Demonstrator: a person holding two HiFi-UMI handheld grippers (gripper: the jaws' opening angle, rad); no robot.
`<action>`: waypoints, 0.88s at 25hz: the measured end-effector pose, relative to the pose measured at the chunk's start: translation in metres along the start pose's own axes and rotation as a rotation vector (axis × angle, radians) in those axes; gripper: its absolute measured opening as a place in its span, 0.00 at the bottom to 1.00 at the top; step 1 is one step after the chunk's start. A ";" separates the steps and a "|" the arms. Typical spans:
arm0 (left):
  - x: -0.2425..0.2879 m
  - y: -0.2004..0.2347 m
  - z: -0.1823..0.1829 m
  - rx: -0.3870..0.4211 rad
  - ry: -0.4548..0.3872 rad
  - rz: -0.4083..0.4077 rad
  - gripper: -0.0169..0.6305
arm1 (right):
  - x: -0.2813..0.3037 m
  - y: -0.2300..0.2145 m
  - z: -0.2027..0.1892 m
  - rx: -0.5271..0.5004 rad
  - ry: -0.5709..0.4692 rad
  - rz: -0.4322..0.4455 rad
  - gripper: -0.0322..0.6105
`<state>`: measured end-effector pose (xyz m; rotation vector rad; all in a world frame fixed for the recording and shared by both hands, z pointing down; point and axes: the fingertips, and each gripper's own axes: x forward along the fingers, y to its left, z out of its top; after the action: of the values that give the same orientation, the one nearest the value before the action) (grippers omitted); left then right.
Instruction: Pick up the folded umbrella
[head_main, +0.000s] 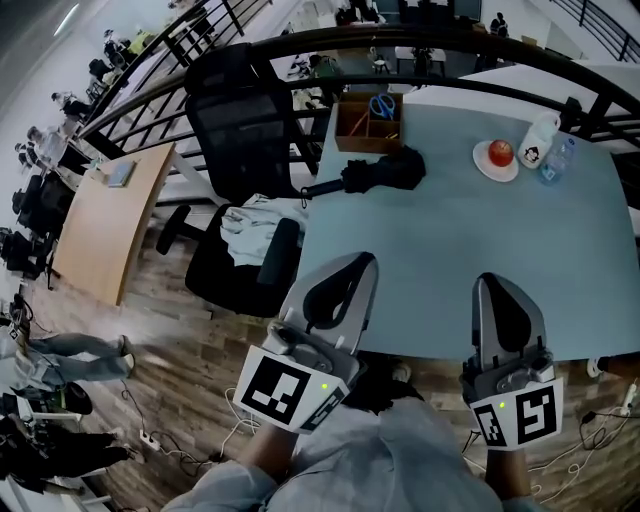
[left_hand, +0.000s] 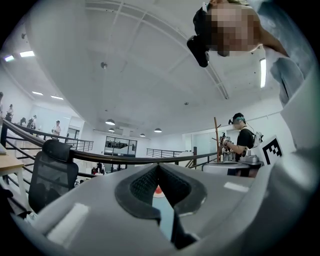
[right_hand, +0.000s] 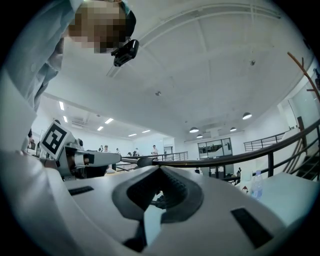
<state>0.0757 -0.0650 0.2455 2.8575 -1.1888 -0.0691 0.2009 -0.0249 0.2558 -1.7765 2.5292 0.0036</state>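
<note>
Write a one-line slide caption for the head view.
Left gripper and right gripper, both shut, near the table edge; folded umbrella lies untouched beyond.

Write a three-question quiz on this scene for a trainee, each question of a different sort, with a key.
1. True or false: the left gripper and the right gripper are both shut and empty.
2. What lies on the white plate? A) an apple B) a banana C) a mug
3. Fill in: the folded umbrella lies on the table with its handle pointing toward the black office ____.
Key: 1 true; 2 A; 3 chair.
</note>
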 end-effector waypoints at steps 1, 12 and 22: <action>0.000 0.002 0.000 -0.005 0.003 0.003 0.03 | 0.000 0.000 0.000 0.001 0.001 -0.003 0.05; 0.017 0.030 -0.001 -0.047 0.010 -0.008 0.03 | 0.026 -0.001 -0.002 0.009 0.032 -0.015 0.05; 0.041 0.069 -0.006 -0.055 0.035 0.028 0.03 | 0.053 -0.002 -0.009 0.022 0.060 -0.030 0.05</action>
<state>0.0557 -0.1424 0.2548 2.7828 -1.2002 -0.0501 0.1846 -0.0756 0.2622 -1.8335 2.5321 -0.0796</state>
